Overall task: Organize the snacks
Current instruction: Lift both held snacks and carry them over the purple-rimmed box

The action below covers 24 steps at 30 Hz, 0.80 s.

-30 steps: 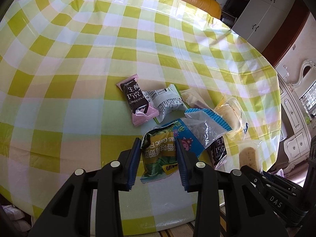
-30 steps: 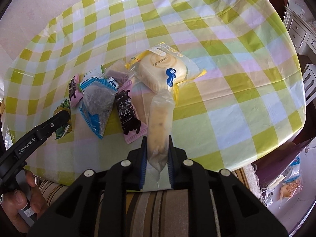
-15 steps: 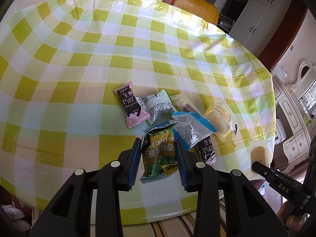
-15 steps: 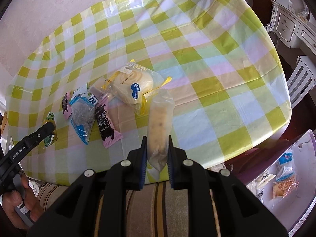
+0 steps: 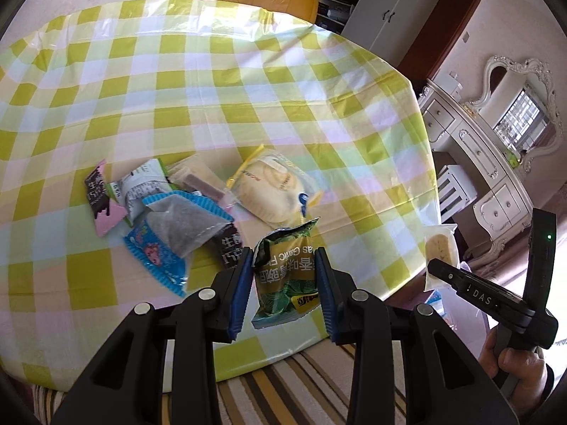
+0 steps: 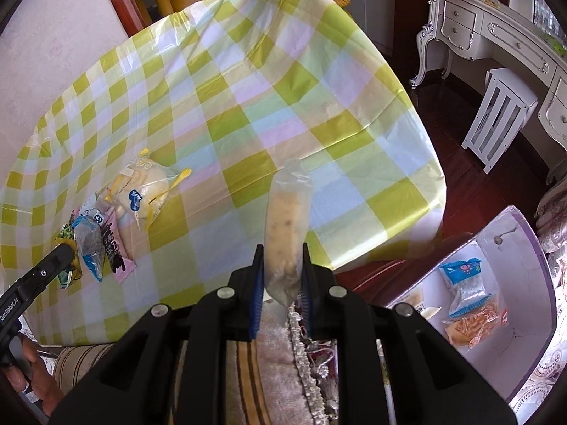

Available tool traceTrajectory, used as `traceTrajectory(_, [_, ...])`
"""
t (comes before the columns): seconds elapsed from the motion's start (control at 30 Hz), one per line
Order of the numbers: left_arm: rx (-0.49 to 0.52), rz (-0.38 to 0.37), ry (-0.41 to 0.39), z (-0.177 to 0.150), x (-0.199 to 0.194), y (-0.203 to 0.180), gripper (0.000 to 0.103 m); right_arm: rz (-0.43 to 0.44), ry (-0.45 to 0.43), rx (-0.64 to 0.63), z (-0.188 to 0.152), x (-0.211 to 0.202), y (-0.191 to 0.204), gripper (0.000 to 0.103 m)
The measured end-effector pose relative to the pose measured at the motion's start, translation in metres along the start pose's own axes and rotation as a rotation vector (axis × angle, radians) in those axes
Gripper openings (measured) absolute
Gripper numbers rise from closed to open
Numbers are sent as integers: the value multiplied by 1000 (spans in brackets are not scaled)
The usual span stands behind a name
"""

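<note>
The small print on the green snack bag [image 5: 285, 276] is upside down and only partly readable. The second dark chocolate packet [image 5: 230, 248] is half hidden behind the left gripper [image 5: 283, 290] finger and under the blue packet [image 5: 173, 233]. In the right wrist view, the white box [image 6: 510, 233] is cut by the picture's edge, and its packets are too small to read.

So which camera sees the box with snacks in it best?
The right wrist view. The white box sits low on the right, beside the table, open, with snack packets inside. The left wrist view shows almost nothing of it: that spot lies behind the right gripper.
</note>
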<state>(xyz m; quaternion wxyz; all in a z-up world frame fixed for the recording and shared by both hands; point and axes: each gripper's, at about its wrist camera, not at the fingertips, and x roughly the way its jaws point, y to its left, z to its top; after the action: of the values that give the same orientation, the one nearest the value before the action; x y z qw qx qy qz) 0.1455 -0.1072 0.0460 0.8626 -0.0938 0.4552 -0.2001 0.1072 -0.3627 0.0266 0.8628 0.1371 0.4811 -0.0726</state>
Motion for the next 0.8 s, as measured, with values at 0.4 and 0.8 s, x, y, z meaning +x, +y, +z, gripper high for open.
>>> traceTrajectory(0.4, [246,-187,175,-17,60,-130,34,-131,6,151,-14,-4,-111,18])
traceTrajectory(0.8, [432,-284,410,-66,115,-220,34,-167,96,238,-51,26,-175,18])
